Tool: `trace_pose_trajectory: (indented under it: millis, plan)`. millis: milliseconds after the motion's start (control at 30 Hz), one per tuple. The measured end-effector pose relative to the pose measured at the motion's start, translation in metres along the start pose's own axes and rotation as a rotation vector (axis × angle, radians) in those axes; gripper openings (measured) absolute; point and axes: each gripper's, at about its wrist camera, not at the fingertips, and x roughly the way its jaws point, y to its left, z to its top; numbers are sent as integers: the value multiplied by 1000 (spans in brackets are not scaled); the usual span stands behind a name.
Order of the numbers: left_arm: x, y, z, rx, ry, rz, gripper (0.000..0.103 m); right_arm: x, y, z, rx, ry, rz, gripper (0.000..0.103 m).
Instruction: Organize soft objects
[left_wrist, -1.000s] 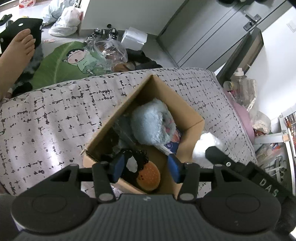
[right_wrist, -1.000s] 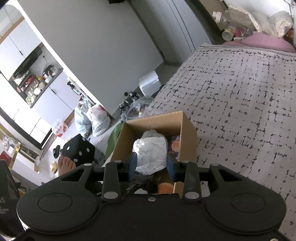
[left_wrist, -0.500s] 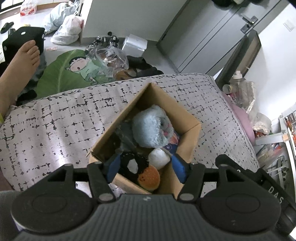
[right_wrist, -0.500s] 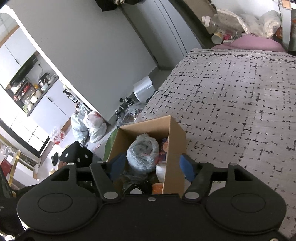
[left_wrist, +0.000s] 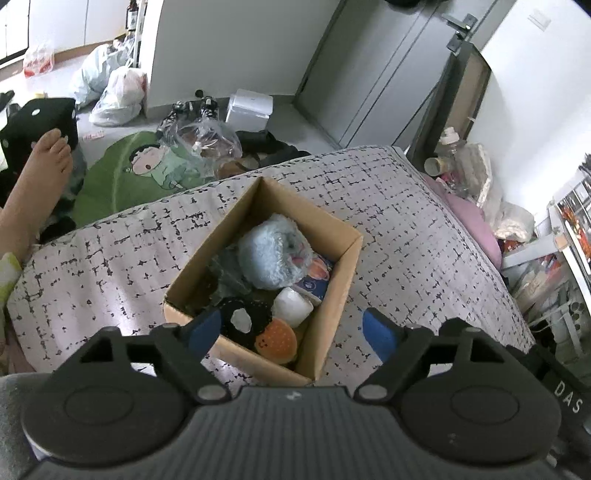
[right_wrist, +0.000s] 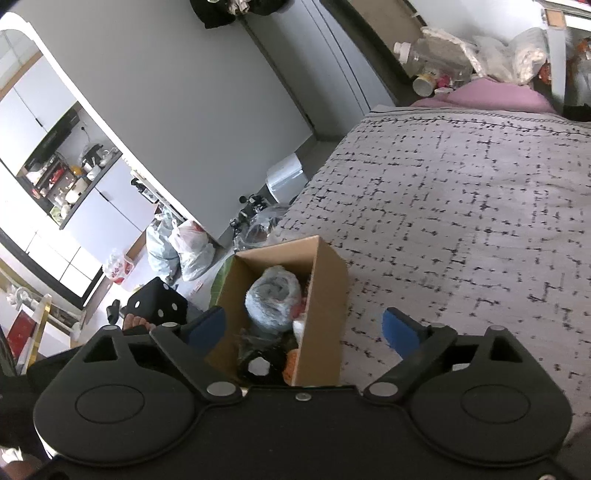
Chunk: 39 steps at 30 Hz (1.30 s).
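1. On the bed (left_wrist: 424, 236), over a grey bedspread with a black broken-grid print, a cardboard box (left_wrist: 325, 306) is sitting open-topped near the edge that faces the floor.
2. Left gripper (left_wrist: 291, 328) is hovering above the box's near corner; its jaws have just been opening and are now standing wide, with nothing pinched between the blue pads (left_wrist: 376, 332).
3. Right gripper (right_wrist: 304, 326) is hovering over the same box from the other side; its jaws have likewise just been opening and are standing wide and empty, one pad over the box's outer edge, the other over bare bedspread.
4. Inside the box, a fluffy pale-blue plush toy (left_wrist: 273, 254) is lying toward the far side, filling much of the width.
5. A white soft lump (left_wrist: 293, 306) is resting just below the plush, touching it.
6. An orange burger-shaped toy (left_wrist: 275, 341) is sitting in the near corner, beside a black soft item with a white patch (left_wrist: 242, 319).
7. A blue printed packet (left_wrist: 314, 282) is showing against the box wall, partly covered by the plush.
8. Off the bed, a person's bare foot (left_wrist: 40, 173) is resting near a green cartoon mat (left_wrist: 122, 177) on the floor.
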Motion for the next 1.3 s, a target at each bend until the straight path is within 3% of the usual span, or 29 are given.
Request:
trace_pose_trajectory:
  millis: [167, 400, 900, 1300]
  plan:
    - [-16, -19, -6, 69, 2, 5, 84, -23, -9, 0, 5, -10, -19, 103]
    - [-43, -43, -21, 138, -25, -9, 91, -60, -16, 2, -5, -32, -28, 103]
    - [-85, -57, -49, 155, -42, -26, 92, -115, -32, -11, -25, -59, -18, 103]
    - [-111, -76, -74, 257, -64, -47, 92, -146, -38, -24, -72, -66, -58, 103]
